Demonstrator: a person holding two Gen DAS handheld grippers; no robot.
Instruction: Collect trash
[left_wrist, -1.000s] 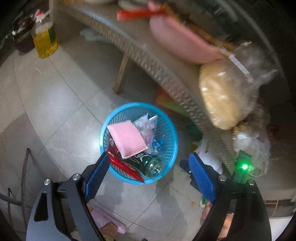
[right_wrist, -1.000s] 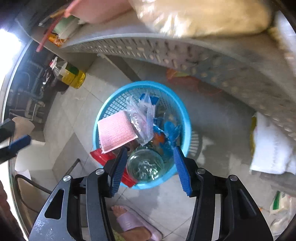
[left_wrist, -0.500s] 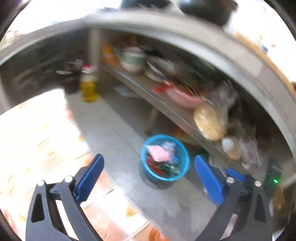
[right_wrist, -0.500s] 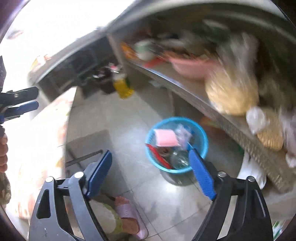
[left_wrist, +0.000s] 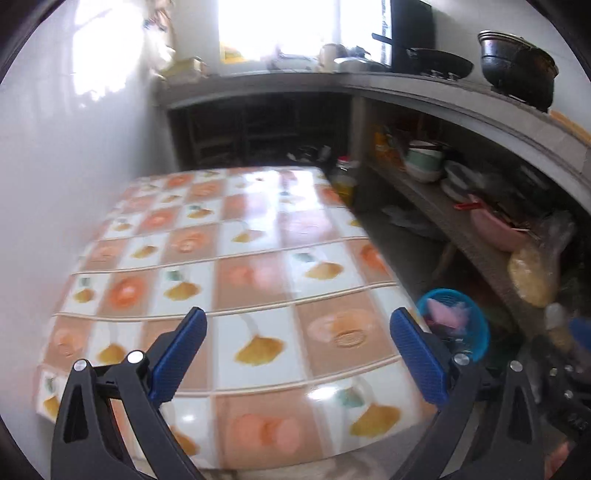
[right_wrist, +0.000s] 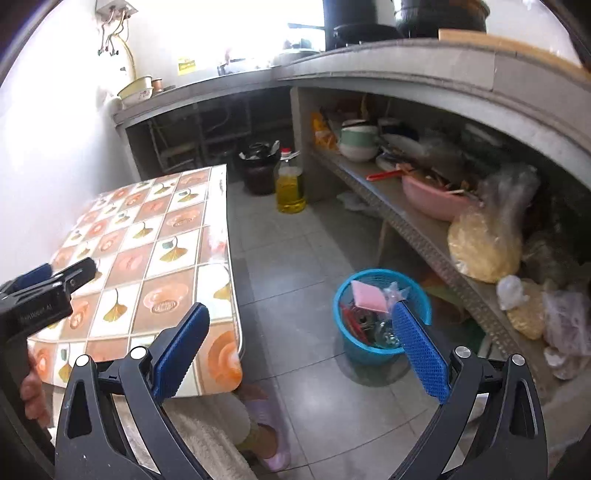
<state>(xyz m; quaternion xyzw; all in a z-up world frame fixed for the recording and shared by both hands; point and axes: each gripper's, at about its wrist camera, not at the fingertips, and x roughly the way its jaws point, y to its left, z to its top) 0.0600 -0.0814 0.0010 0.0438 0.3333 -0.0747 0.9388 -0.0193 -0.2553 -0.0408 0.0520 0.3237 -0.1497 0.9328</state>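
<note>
A blue mesh basket (right_wrist: 369, 354) stands on the floor by the low shelf and holds a pink sponge (right_wrist: 367, 295), a glass bottle (right_wrist: 384, 332), a red wrapper (right_wrist: 349, 317) and clear plastic. In the left wrist view the basket (left_wrist: 480, 339) shows beyond the table's right corner. My right gripper (right_wrist: 301, 312) hangs above the floor between table and basket, its jaws opening with nothing between them. Over the patterned tablecloth (left_wrist: 258, 258) my left gripper (left_wrist: 297, 317) is open and empty. It also shows in the right wrist view as the left gripper (right_wrist: 62, 271) above the table (right_wrist: 147, 240).
A yellow oil bottle (right_wrist: 290, 188) and a dark bin (right_wrist: 258, 166) stand on the floor at the back. The low shelf (right_wrist: 424, 236) carries a pink basin (right_wrist: 432, 199), bowls and filled bags (right_wrist: 480, 247). A foot in a purple slipper (right_wrist: 269, 443) is near the table.
Both grippers rose and drew back from the basket; the left one swung over the table. The right jaws spread wide, and the glass bottle between them stayed in the basket.
</note>
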